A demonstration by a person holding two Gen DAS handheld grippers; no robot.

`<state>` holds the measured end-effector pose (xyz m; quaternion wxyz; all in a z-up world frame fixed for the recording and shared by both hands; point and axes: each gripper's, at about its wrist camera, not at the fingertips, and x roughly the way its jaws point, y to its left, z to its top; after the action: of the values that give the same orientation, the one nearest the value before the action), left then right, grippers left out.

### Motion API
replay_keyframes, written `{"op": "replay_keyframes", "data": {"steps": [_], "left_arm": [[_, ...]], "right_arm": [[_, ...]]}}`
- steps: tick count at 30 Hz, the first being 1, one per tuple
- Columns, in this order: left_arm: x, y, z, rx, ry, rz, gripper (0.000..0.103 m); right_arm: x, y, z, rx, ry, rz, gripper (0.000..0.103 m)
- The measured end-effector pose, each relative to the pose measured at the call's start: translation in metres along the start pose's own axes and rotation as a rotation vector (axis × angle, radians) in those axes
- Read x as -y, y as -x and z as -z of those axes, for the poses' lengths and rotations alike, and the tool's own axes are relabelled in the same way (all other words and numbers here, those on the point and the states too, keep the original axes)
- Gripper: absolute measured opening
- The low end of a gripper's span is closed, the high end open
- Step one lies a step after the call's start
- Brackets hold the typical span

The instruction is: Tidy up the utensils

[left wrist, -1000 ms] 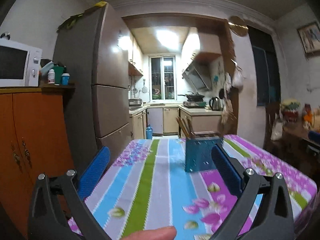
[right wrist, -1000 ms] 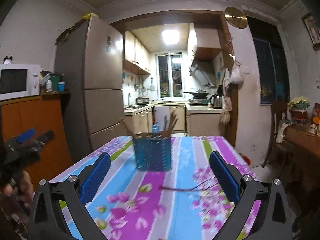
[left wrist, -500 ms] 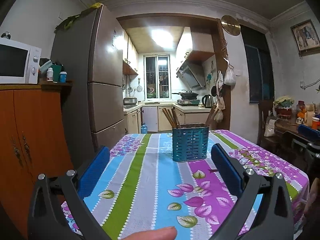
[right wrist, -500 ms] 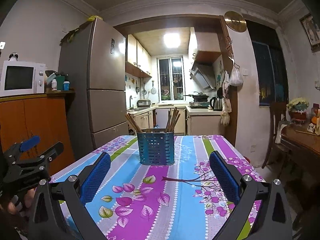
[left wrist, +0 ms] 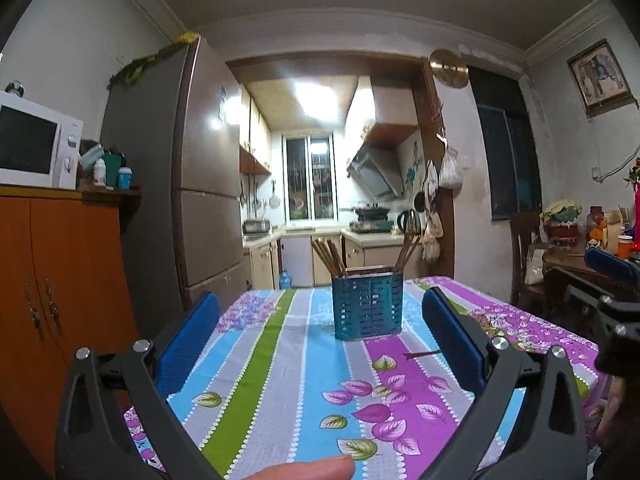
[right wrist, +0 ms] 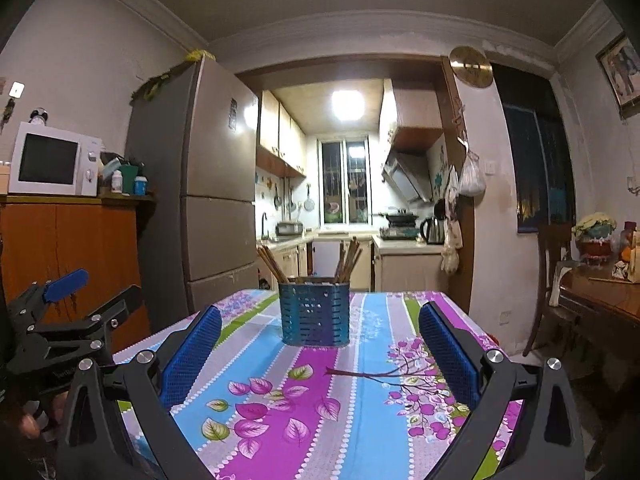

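Left gripper (left wrist: 320,344): jaws are held wide apart, nothing between the blue pads (left wrist: 188,344); it is seen low in the left wrist view, and again at the left edge of the right wrist view.
Right gripper (right wrist: 320,354): jaws are spread wide too, nothing is gripped; it is also glimpsed at the right edge of the left wrist view.
Holder (right wrist: 314,312): a blue perforated caddy is stood upright on the cloth, centre of both frames, well beyond both sets of pads.
Chopsticks (right wrist: 272,264): two bunches are leaned out of the holder, one left, one right.
Loose chopstick (right wrist: 360,373): a dark stick is laid flat on the cloth, right of centre, in front of the holder.
Table (right wrist: 372,432): it is covered in a striped floral cloth.
Fridge (right wrist: 216,200): it is seen upper left, beside the kitchen doorway.
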<state>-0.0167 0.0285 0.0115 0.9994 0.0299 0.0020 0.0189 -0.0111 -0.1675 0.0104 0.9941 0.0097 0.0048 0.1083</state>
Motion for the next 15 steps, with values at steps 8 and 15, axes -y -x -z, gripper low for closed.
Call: {"op": "replay_keyframes", "data": {"steps": [8, 15], "left_arm": [[0.008, 0.03, 0.009, 0.066, -0.025, 0.017, 0.098], [0.004, 0.05, 0.013, 0.065, -0.011, 0.015, 0.098]], "right_arm": [[-0.005, 0.03, 0.015, 0.033, 0.007, 0.006, 0.098], [-0.009, 0.062, 0.013, 0.06, 0.026, 0.019, 0.098]]}}
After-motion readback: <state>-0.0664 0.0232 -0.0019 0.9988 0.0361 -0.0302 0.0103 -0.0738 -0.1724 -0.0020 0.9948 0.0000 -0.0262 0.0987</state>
